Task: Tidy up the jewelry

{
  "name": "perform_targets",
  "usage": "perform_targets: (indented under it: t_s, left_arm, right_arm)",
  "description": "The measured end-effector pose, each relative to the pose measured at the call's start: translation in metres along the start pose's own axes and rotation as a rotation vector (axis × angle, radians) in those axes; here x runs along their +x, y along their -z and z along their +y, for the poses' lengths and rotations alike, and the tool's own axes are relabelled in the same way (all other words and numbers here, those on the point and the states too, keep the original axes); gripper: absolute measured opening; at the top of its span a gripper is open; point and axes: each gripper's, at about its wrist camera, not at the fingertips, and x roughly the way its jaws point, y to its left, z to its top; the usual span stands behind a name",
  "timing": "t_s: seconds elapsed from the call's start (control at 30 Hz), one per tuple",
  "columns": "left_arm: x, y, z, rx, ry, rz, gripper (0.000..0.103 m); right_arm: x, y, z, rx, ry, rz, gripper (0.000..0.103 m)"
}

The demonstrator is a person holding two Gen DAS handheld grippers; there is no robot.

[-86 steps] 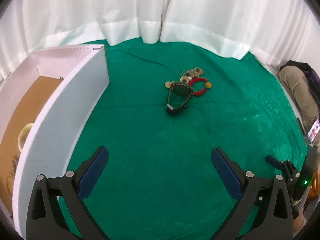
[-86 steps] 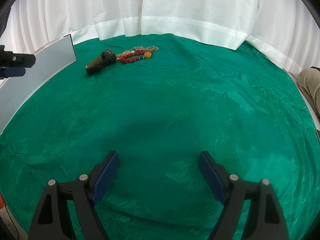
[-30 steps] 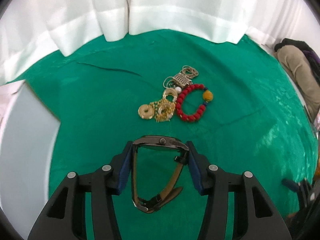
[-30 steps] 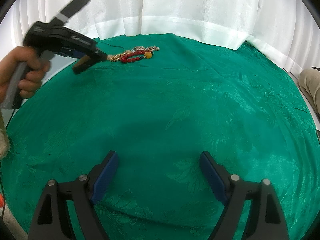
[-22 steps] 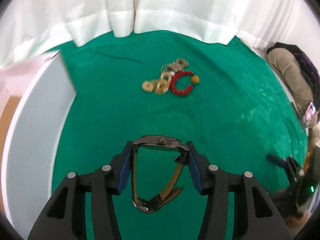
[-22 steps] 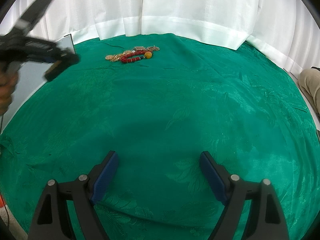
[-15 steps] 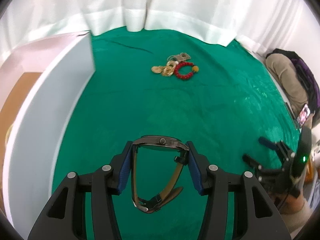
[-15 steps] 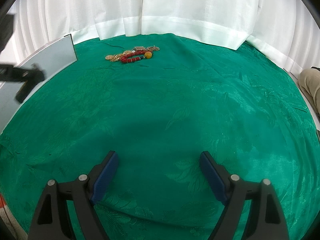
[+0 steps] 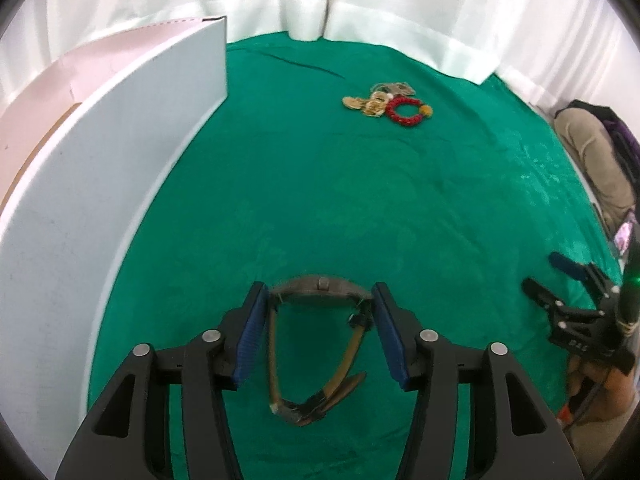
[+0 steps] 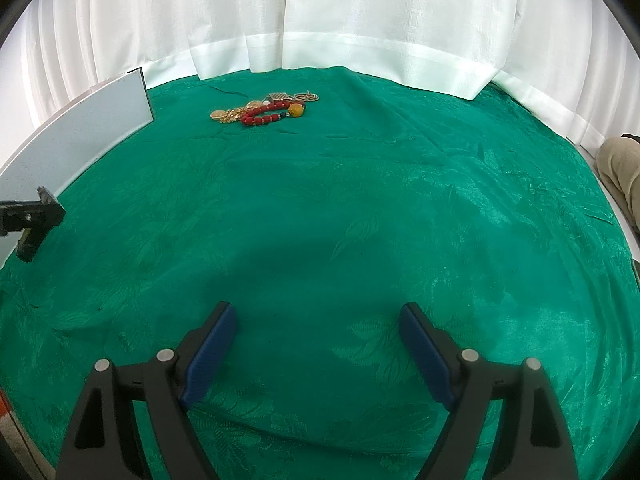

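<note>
I see the wristwatch (image 9: 316,344) between the blue pads (image 9: 250,336) of my left gripper (image 9: 319,334), above the green cloth (image 9: 360,208) just beside the white box wall (image 9: 100,184). The jaws are opening; small gaps show at both pads. The red bead bracelet (image 9: 405,111) and gold pieces (image 9: 366,104) lie touching, well apart from the watch. My right gripper (image 10: 316,354) is spread wide, grasping nothing.

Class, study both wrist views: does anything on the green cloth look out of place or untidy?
Yes. The red bead bracelet and gold pieces lie tangled in one heap, outside the white box. The watch sits between the left gripper's opening jaws, above cloth, not the box.
</note>
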Motion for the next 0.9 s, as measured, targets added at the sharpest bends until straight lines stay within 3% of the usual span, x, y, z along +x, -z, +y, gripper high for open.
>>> perform_targets:
  t_s: [0.07, 0.13, 0.67, 0.8, 0.9]
  left_arm:
    - [0.0, 0.002, 0.001, -0.008, -0.009, -0.017, 0.082]
    - [-0.001, 0.005, 0.003, -0.009, -0.022, -0.039, 0.087]
    - [0.0, 0.028, 0.012, -0.042, -0.05, -0.06, 0.087]
    - [-0.014, 0.034, 0.014, -0.052, -0.038, -0.075, 0.089]
    - [-0.024, 0.04, 0.014, -0.061, -0.031, -0.094, 0.091]
  right_arm:
    - [0.0, 0.0, 0.0, -0.001, 0.0, 0.0, 0.086]
    - [0.0, 0.0, -0.001, -0.001, 0.0, 0.0, 0.086]
    - [-0.001, 0.0, -0.001, -0.004, -0.006, 0.007, 0.086]
    - [-0.014, -0.007, -0.012, 0.034, -0.067, 0.046, 0.086]
    - [-0.027, -0.032, -0.029, 0.064, -0.103, 0.041, 0.086]
